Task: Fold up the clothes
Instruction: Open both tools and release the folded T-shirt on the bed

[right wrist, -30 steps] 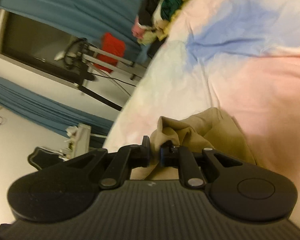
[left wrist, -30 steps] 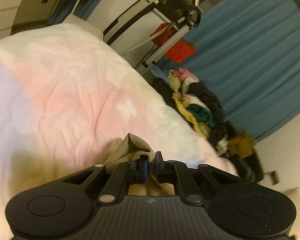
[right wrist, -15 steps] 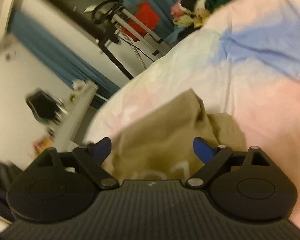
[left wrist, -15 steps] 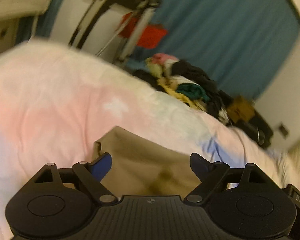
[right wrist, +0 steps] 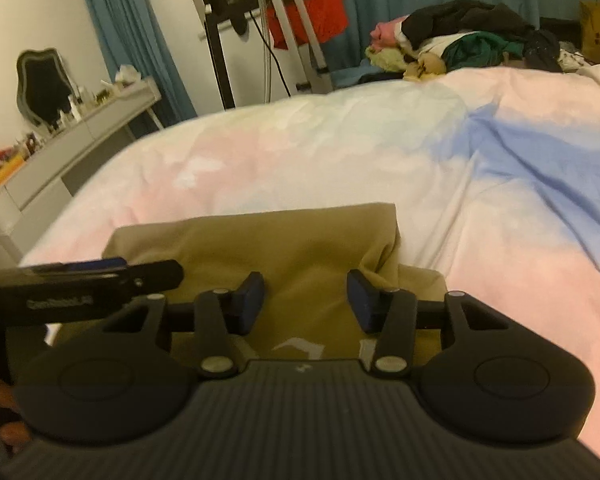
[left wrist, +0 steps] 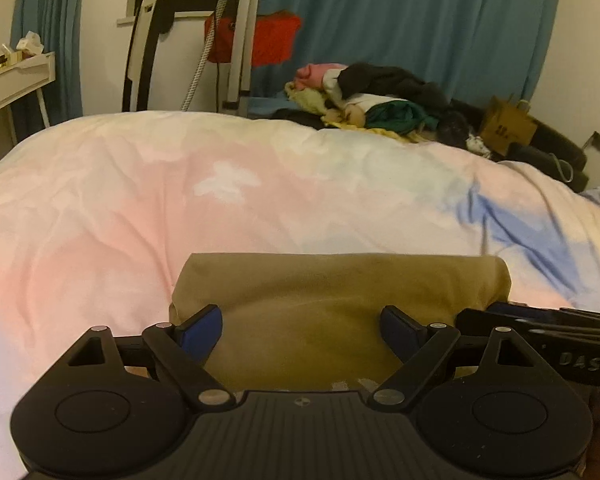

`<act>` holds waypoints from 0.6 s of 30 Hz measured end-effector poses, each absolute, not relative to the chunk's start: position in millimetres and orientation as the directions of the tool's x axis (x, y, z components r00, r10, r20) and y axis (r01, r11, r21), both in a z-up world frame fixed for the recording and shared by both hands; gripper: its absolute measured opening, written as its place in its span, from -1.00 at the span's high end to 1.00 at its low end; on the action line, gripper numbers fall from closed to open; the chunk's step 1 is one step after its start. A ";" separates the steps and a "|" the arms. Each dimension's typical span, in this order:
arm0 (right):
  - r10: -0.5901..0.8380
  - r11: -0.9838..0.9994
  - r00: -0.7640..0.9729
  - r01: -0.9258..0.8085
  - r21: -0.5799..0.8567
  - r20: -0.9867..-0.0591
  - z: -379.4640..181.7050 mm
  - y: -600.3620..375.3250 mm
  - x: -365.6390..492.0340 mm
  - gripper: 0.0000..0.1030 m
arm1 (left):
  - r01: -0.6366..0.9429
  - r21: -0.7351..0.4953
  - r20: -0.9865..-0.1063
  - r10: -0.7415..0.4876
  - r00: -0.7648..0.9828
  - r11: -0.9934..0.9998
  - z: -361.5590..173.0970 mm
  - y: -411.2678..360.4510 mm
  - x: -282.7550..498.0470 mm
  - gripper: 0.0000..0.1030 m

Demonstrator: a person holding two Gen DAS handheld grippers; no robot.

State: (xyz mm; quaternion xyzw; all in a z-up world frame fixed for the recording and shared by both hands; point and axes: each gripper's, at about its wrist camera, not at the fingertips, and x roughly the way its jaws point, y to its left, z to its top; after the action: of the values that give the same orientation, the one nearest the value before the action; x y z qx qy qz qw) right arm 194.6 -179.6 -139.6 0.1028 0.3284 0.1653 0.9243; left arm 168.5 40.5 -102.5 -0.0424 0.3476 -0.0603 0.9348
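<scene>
Two grippers hover over the khaki garment (left wrist: 340, 296) at the bed's (left wrist: 140, 200) near edge, its long axis crosswise: left gripper (left wrist: 300, 334) gaping above its middle, right gripper (right wrist: 306, 302) closing, half-open, touching nothing.

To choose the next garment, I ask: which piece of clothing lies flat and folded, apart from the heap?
The tan garment, alone on the pastel duvet; the others are heaped at the far edge.
</scene>
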 end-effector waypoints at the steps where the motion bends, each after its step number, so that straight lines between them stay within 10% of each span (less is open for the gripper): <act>1: 0.370 0.926 0.729 -0.238 0.293 -0.575 -143.1 -178.0 197.3 0.06 | 0.084 -0.116 -0.644 -0.139 0.753 0.990 -103.1 40.0 167.8 -0.71; 18: 0.308 0.950 0.768 -0.217 0.225 -0.562 -107.4 -171.1 112.7 0.02 | 0.100 -0.051 -0.621 -0.110 0.776 0.994 -75.9 36.7 80.4 -0.71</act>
State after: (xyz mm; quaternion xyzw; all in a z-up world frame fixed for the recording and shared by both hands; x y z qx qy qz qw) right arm 112.7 -171.1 -107.4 0.0736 0.3107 0.1399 0.9373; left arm 80.4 36.7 -75.9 -0.0074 0.3301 -0.0557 0.9423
